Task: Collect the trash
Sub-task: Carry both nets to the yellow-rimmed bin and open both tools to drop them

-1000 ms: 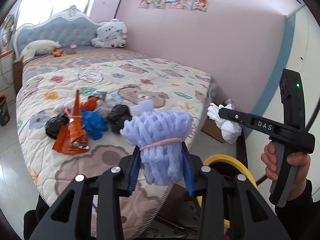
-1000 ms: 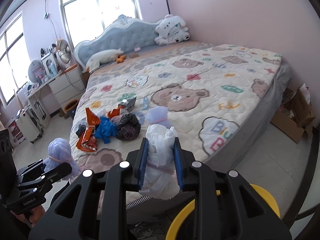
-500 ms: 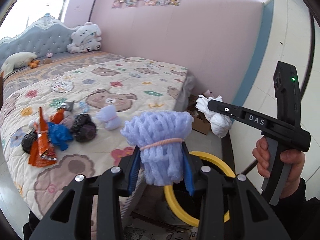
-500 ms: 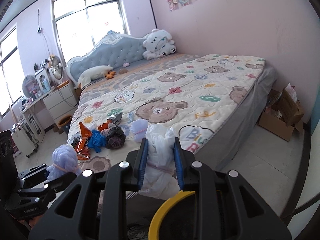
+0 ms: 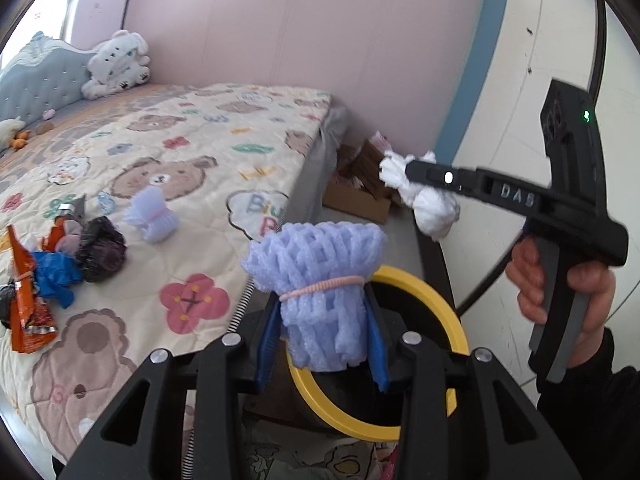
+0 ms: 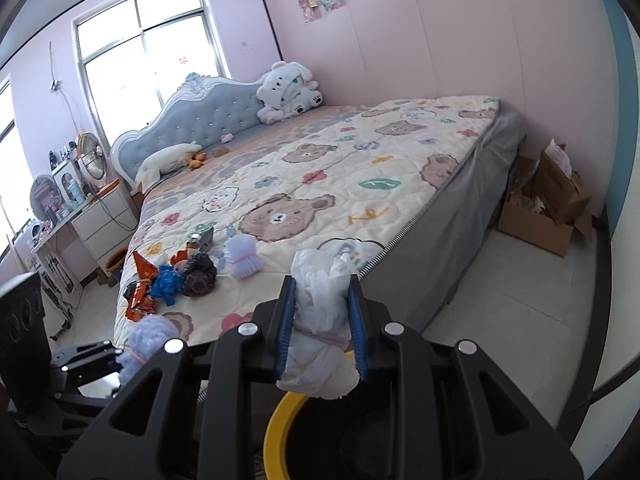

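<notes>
My left gripper (image 5: 322, 344) is shut on a purple foam net bundle (image 5: 316, 280) tied with a pink band, held over the yellow-rimmed black bin (image 5: 440, 308). My right gripper (image 6: 320, 332) is shut on a crumpled white plastic bag (image 6: 320, 316), above the bin's rim (image 6: 280, 420). The right gripper also shows in the left wrist view (image 5: 420, 188), off to the right of the bin. More trash lies on the bed: a second purple foam net (image 5: 150, 216), a black bag (image 5: 100, 248), a blue glove (image 5: 54, 276) and an orange wrapper (image 5: 28, 312).
The bed with a bear-print quilt (image 6: 360, 184) fills the left side. An open cardboard box (image 6: 548, 208) stands on the floor by the pink wall. A nightstand (image 6: 104, 220) and a fan (image 6: 92, 156) stand at the far left. The white tile floor (image 6: 500, 304) lies right of the bed.
Both grippers have swung to the right, away from the bed, still holding their trash. The yellow-rimmed bin now sits more fully under the left gripper.
</notes>
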Demonstrator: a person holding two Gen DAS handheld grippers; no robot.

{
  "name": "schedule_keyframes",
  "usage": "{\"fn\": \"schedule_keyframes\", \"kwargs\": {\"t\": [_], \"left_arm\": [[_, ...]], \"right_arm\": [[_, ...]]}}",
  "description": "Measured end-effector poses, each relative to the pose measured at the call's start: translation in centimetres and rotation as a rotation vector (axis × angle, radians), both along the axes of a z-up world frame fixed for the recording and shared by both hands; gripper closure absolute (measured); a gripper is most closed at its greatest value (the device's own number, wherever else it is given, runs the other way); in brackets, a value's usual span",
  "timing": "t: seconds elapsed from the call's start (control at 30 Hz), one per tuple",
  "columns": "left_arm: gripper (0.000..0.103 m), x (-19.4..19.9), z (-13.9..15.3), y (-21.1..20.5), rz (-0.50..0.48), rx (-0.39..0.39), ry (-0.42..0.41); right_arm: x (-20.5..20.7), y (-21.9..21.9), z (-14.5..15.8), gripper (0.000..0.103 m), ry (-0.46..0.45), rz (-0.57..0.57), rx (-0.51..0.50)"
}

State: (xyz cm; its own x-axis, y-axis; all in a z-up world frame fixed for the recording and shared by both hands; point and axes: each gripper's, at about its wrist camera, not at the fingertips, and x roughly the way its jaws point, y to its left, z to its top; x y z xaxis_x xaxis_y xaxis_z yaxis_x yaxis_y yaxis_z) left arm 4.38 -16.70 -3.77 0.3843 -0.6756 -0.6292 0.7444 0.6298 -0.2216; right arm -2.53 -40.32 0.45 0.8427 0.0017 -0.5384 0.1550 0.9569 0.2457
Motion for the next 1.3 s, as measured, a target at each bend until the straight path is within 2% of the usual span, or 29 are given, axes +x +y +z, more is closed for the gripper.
{"fn": "schedule_keyframes", "kwargs": {"t": [0.3,0.63,0.8,1.0,1.17,1.3], "left_arm": [[0.068,-0.7,-2.8,-3.1,-0.134,0.071,0.047],[0.067,-1.9,-5.1,-4.9,-0.205,0.122,0.087],[0.066,-2.3,-5.7,-5.2,-0.226,0.119,0.111],[0.065,-2.8,-5.6,-5.2,-0.238,0.116,0.1],[0.056,-2.7,-5.1,-4.8,-0.242,0.097,0.092],[0.04,-3.0,-4.3,-4.2,-0.228,0.083,0.066]], "right_arm": [[-1.6,-1.9,-2.2,0.078,0.042,-0.038,0.046],[-2.7,-3.8,-5.9,0.077,0.117,-0.071,0.111],[-2.5,-3.9,-6.1,0.075,0.117,-0.065,0.119],[-2.1,-3.8,-6.2,0.074,0.123,-0.068,0.118],[-2.0,-4.1,-5.9,0.066,0.116,-0.094,0.117],[-2.3,-4.5,-5.2,0.056,0.091,-0.121,0.11]]}}
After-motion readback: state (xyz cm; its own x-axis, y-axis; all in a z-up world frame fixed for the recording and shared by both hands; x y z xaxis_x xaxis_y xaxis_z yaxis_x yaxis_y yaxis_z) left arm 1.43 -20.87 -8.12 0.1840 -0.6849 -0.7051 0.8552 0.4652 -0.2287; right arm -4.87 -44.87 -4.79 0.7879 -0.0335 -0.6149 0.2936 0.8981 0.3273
